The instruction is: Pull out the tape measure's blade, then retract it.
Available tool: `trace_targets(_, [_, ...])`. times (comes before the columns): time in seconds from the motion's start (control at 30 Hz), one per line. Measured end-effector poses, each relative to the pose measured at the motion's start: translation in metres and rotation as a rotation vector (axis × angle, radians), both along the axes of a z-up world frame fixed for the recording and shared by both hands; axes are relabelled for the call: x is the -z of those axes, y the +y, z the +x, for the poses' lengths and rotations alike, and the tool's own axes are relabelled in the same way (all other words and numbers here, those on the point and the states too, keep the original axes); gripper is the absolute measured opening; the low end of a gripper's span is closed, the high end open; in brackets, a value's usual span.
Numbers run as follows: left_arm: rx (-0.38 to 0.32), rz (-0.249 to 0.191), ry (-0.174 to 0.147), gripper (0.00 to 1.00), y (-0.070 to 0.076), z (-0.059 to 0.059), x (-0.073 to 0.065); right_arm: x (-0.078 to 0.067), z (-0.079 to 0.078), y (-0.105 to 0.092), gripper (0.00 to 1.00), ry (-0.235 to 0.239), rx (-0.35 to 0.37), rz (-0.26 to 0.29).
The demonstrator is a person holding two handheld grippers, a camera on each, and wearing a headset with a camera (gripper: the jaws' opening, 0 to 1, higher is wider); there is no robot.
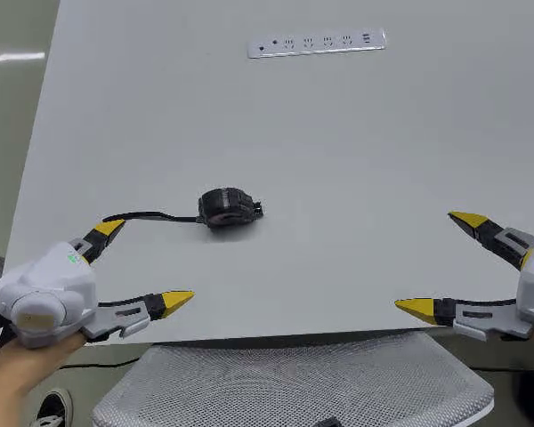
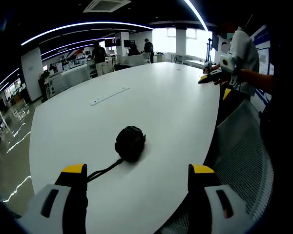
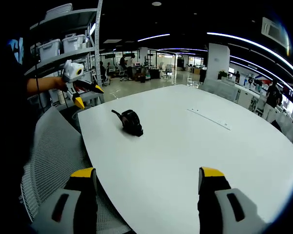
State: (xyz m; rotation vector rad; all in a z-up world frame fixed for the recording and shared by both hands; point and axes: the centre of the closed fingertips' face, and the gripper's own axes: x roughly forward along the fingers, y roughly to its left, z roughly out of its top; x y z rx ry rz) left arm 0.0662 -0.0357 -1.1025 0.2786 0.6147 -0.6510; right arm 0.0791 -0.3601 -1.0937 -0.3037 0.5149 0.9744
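Observation:
A black tape measure (image 1: 228, 207) lies on the white table (image 1: 338, 133), its black wrist strap (image 1: 142, 216) trailing to the left. The blade is inside the case. My left gripper (image 1: 144, 265) hovers open at the table's near left edge, its upper tip close to the strap's end. In the left gripper view the tape measure (image 2: 130, 143) sits ahead between the open yellow-tipped fingers (image 2: 74, 169). My right gripper (image 1: 438, 263) is open at the near right edge, well away from the tape measure (image 3: 131, 122). Both grippers hold nothing.
A white power strip (image 1: 317, 42) lies flat at the table's far side. A grey mesh chair back (image 1: 294, 382) sits just below the near table edge. The table's left edge drops to a green floor (image 1: 9, 107). People and desks stand far off in the gripper views.

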Motion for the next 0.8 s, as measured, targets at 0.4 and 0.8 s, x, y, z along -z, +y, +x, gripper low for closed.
trace_targets(0.4, [0.034,0.018,0.009,0.75,-0.004,0.013,0.009,0.004,0.005,0.006,0.79,-0.001,-0.069,-0.015])
trace_targets(0.8, [0.086,0.046,0.020,0.67,-0.010,0.030,0.025,0.013,0.017,0.016,0.74,0.005,-0.134,-0.032])
